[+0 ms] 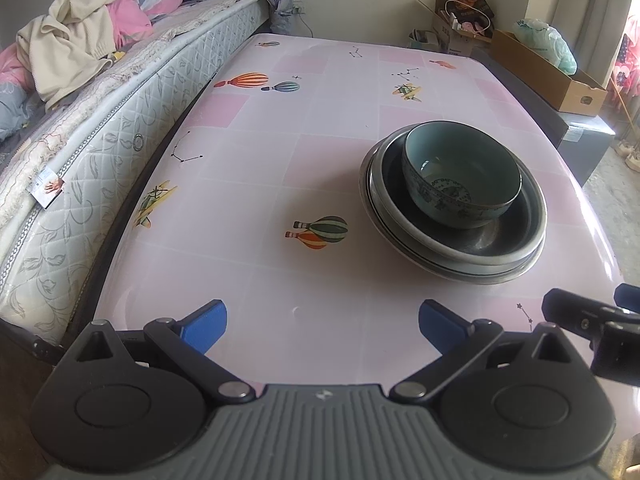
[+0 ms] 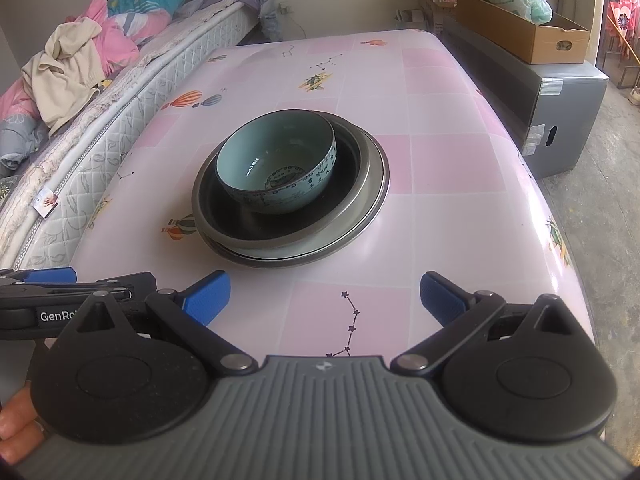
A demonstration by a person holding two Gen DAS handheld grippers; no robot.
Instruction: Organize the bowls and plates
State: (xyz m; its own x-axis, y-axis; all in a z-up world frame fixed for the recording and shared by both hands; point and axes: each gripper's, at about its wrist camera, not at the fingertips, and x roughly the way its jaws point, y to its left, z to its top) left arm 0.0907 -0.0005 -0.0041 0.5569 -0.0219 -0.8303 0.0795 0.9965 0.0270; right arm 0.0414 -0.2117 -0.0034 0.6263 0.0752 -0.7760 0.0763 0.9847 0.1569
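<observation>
Your left gripper (image 1: 322,322) and right gripper (image 2: 325,298): fingers spread wide, holding nothing; bowl (image 2: 276,162) sits in stacked plates (image 2: 372,184) mid-desk (image 2: 460,216), ahead of both, well apart.

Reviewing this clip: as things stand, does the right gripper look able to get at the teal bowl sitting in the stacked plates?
Probably yes. The right gripper is open and points at the teal bowl, which sits uncovered on the stacked plates. Only bare tablecloth lies between. The left gripper stays off to the side.
</observation>
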